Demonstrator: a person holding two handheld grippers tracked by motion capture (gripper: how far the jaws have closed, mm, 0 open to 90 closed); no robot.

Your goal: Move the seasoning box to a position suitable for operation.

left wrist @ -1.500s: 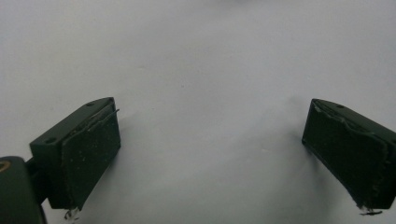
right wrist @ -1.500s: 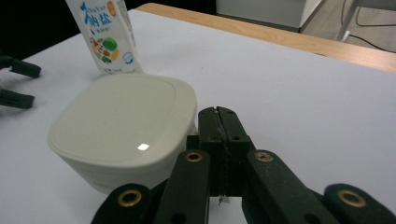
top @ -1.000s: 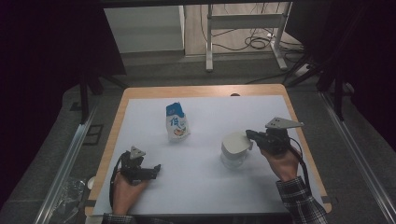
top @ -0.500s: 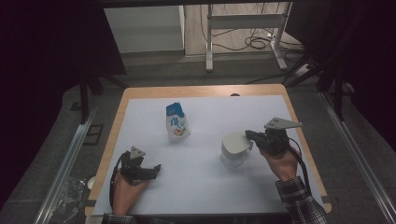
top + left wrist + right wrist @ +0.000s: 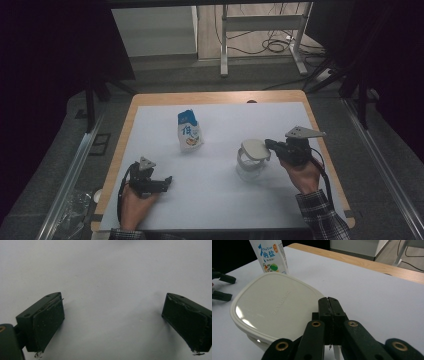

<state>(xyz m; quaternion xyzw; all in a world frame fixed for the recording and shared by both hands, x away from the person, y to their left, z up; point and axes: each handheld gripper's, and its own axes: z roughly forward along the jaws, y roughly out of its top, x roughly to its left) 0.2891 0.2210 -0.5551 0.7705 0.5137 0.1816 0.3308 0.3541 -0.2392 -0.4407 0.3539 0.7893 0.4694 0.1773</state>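
A clear container (image 5: 250, 170) stands on the white sheet at the right, with its cream lid (image 5: 255, 149) (image 5: 274, 307) tilted over it. My right gripper (image 5: 270, 145) (image 5: 328, 300) is shut at the lid's near edge, its jaws pressed together where they meet the rim. A blue and white carton (image 5: 189, 131) (image 5: 272, 255) stands upright past the lid, toward the table's middle. My left gripper (image 5: 167, 181) (image 5: 120, 325) rests low at the front left, open wide over the bare sheet. Nothing lies between its pads (image 5: 48, 325).
A white sheet (image 5: 225, 200) covers most of the wooden table (image 5: 215, 97). A metal frame leg and cables (image 5: 275, 45) stand on the floor beyond the far edge. Rails run along both sides of the table.
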